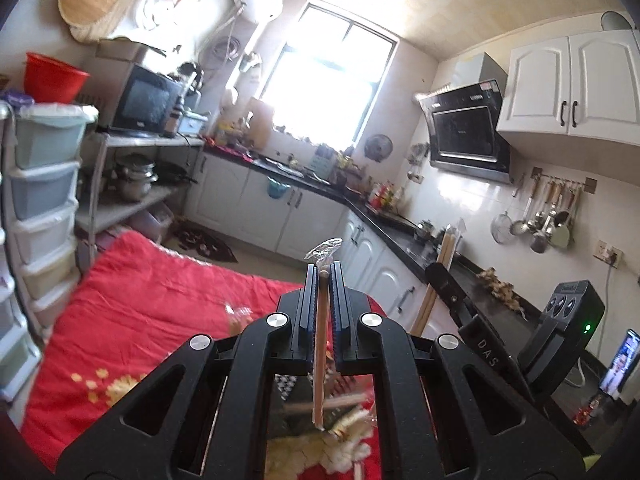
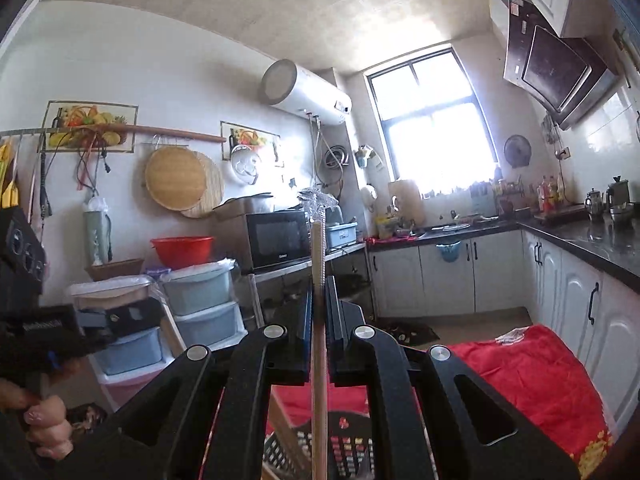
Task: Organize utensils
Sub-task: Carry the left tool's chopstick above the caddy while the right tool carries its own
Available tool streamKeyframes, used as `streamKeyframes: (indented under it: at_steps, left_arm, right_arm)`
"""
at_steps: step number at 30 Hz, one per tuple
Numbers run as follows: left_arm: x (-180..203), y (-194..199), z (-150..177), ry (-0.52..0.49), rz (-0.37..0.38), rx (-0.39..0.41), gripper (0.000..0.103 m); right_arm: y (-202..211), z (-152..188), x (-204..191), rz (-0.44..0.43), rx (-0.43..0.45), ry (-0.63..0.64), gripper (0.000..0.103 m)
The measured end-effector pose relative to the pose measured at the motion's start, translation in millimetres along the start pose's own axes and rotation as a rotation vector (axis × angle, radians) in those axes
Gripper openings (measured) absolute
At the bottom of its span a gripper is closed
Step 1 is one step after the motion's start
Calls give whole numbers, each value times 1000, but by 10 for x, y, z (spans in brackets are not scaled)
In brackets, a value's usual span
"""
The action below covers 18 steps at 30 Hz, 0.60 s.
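Observation:
My left gripper [image 1: 323,270] is shut on a pair of wooden chopsticks [image 1: 320,356] in a clear plastic sleeve, whose crinkled end [image 1: 323,249] sticks out past the fingertips. My right gripper [image 2: 319,280] is shut on another wrapped pair of wooden chopsticks [image 2: 318,248], held upright with its plastic end [image 2: 317,199] above the fingers. Both grippers are lifted above a table with a red cloth [image 1: 152,292]. The right gripper with its chopsticks [image 1: 440,260] shows in the left wrist view; the left gripper [image 2: 96,320] shows at the left of the right wrist view.
A dark slotted basket [image 2: 344,444] lies below the right gripper on the red cloth [image 2: 532,372]. More wooden utensils [image 1: 340,402] lie blurred below the left gripper. Stacked plastic drawers [image 1: 44,184] stand at the left, kitchen counters [image 1: 392,224] beyond.

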<state>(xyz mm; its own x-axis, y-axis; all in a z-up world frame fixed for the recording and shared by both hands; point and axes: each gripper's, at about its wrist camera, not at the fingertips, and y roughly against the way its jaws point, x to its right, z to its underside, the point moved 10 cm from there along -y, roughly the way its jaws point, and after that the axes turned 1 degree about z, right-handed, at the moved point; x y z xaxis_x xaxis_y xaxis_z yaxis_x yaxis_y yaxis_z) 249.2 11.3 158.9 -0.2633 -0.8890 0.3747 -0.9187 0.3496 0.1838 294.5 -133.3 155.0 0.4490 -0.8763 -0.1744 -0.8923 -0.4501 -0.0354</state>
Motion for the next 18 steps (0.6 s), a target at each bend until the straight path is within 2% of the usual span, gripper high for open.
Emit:
streamKeyframes:
  at_steps: [6, 11, 18]
  left_arm:
    - [-156, -87, -107, -19, -79, 41, 3]
    - [-279, -178, -62, -36, -139, 64, 3]
    - [-414, -372, 112, -42, -175, 42, 3]
  right_arm:
    - [-302, 42, 34, 30, 12, -3, 6]
    - [-488, 80, 20, 60, 44, 8, 6]
    - [-679, 239, 38, 122, 60, 20, 6]
